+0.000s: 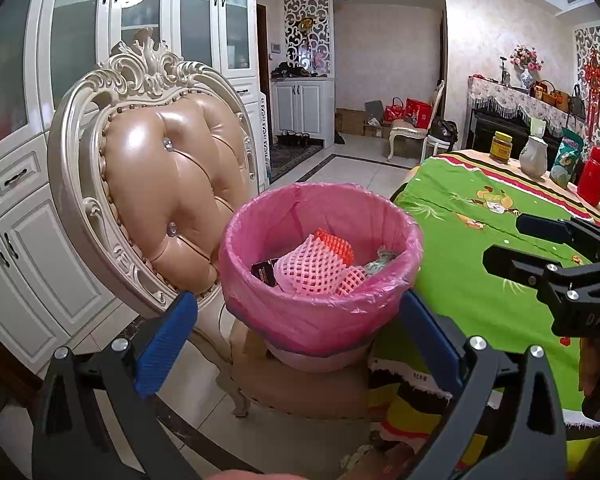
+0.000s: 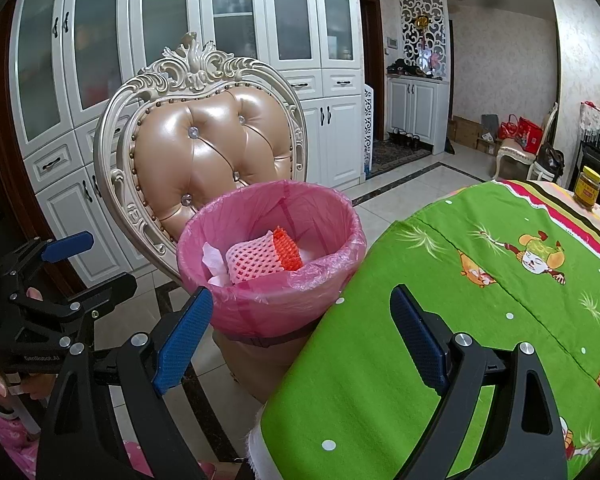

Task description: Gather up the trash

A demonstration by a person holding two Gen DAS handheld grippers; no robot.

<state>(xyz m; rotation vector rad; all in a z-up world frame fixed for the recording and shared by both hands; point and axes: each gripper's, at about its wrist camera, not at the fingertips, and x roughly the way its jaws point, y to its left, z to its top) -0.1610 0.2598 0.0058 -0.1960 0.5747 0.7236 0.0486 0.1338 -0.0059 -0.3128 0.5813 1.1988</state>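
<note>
A: Both grippers, left and right, are gaping, empty, facing the pink-lined bin sitting on the chair seat.

B: Left view is showing a black wrapper beside the foam net; right view is showing white tissue.

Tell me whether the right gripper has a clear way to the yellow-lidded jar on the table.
Probably yes. The right gripper is open and empty, and only bare green tablecloth shows between it and the jar near the far edge. It is a long stretch, though.
</note>
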